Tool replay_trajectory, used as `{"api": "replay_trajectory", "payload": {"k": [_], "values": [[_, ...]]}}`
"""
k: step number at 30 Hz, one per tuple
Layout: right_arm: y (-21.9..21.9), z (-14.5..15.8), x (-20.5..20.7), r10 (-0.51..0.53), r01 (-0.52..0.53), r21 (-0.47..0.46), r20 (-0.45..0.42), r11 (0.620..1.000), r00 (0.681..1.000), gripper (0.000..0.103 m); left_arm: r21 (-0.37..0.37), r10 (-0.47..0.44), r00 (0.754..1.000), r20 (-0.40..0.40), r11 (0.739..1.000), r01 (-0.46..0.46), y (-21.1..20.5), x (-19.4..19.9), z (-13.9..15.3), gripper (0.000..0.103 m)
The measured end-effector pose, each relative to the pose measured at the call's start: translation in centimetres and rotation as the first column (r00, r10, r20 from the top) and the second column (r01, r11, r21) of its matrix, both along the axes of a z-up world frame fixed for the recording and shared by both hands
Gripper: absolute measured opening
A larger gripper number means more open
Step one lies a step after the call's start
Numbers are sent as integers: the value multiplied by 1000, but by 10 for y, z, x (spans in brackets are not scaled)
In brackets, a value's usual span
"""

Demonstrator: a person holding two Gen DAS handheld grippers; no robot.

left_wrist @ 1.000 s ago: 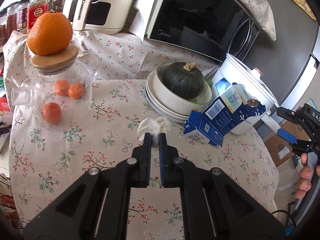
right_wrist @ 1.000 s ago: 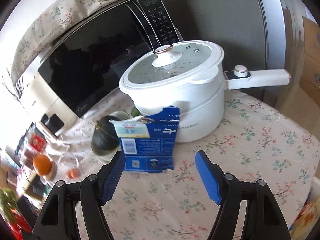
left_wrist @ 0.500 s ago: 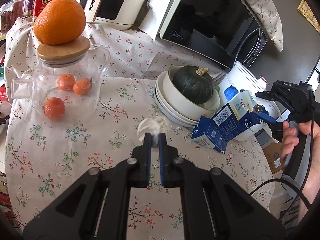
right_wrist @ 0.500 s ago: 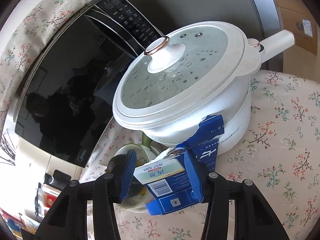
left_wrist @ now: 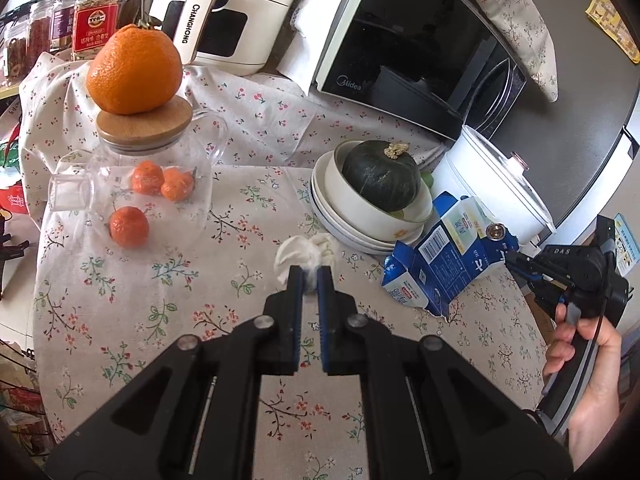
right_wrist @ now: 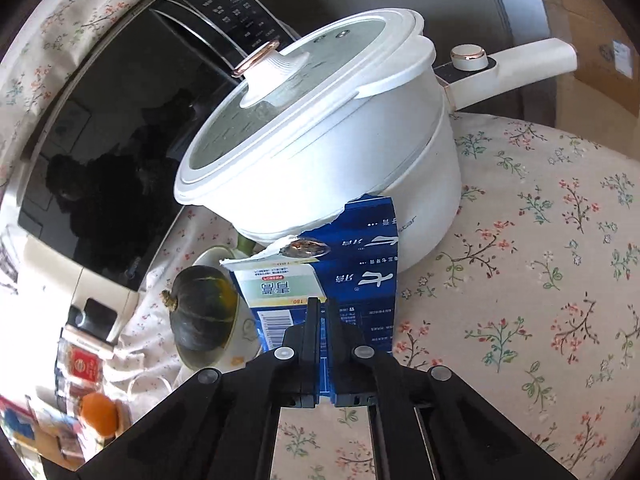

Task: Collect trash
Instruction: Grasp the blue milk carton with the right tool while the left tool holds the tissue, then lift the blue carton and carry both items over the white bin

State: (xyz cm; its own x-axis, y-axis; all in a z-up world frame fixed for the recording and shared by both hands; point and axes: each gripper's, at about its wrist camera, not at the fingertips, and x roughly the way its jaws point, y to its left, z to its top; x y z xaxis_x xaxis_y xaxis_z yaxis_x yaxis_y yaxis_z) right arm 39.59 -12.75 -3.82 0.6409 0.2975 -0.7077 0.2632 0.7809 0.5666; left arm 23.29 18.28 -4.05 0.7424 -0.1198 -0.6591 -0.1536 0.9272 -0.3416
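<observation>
My left gripper [left_wrist: 309,273] is shut on a crumpled white tissue [left_wrist: 305,255] and holds it over the floral tablecloth [left_wrist: 160,280]. A torn blue and white carton [left_wrist: 444,264] lies tilted against the white pot. My right gripper [right_wrist: 324,305] is shut on the carton's near edge [right_wrist: 320,280]; the carton stands in front of the white pot in the right wrist view. The right gripper [left_wrist: 520,262] also shows in the left wrist view, gripping the carton's right end.
A white lidded pot [right_wrist: 320,140] with a long handle stands behind the carton. Stacked bowls [left_wrist: 360,220] hold a dark green squash [left_wrist: 380,176]. A glass jug [left_wrist: 136,184] with an orange [left_wrist: 134,72] on its lid stands left. A microwave [left_wrist: 420,52] is behind.
My right gripper has moved in and closed on the carton, which was between open jaws a second ago. My left gripper stays shut on the tissue and has risen slightly.
</observation>
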Motion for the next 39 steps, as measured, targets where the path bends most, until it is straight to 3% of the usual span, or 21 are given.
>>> {"api": "replay_trajectory", "payload": {"k": [1, 3, 4, 5, 8, 14, 20, 24, 26, 30, 35, 39], "values": [[-5, -1, -4, 29, -29, -8, 22, 1000, 999, 8, 10, -9, 1000, 0, 1000, 9, -2, -2, 1, 8], [-14, -4, -13, 112, -110, -27, 87, 994, 990, 32, 41, -26, 1000, 0, 999, 26, -6, -5, 3, 8], [-18, -8, -18, 147, -143, -46, 106, 989, 983, 55, 51, -32, 999, -2, 998, 32, -7, -5, 2, 8], [-21, -11, -23, 174, -167, -64, 123, 984, 977, 66, 55, -35, 999, -6, 998, 35, -8, -6, 1, 8], [-25, -31, -22, 257, -246, -100, 118, 964, 959, 65, 48, -33, 999, -16, 998, 34, -8, -5, -2, 8], [-24, -70, -1, 359, -357, -34, 112, 933, 927, 65, 64, -26, 999, -32, 998, 28, -12, 6, -10, 8], [-17, -85, 24, 400, -403, -12, 144, 915, 905, 65, 92, -31, 998, -59, 995, 37, -21, 19, -22, 8], [-16, -94, 29, 402, -417, 40, 192, 908, 895, 56, 106, -32, 997, -74, 994, 40, -25, 23, -26, 8], [-16, -95, 27, 403, -425, 66, 214, 903, 890, 36, 113, -32, 997, -76, 993, 41, -26, 22, -26, 8], [-19, -89, 11, 424, -462, 119, 248, 879, 871, 13, 118, -32, 996, -82, 992, 42, -29, 17, -24, 8], [-13, -64, -18, 483, -529, 107, 287, 842, 827, 4, 114, -37, 995, -91, 992, 47, -34, 5, -16, 8], [-3, -40, -46, 532, -561, 38, 267, 827, 803, 2, 103, -40, 996, -75, 993, 48, -38, -13, 1, 8]]}}
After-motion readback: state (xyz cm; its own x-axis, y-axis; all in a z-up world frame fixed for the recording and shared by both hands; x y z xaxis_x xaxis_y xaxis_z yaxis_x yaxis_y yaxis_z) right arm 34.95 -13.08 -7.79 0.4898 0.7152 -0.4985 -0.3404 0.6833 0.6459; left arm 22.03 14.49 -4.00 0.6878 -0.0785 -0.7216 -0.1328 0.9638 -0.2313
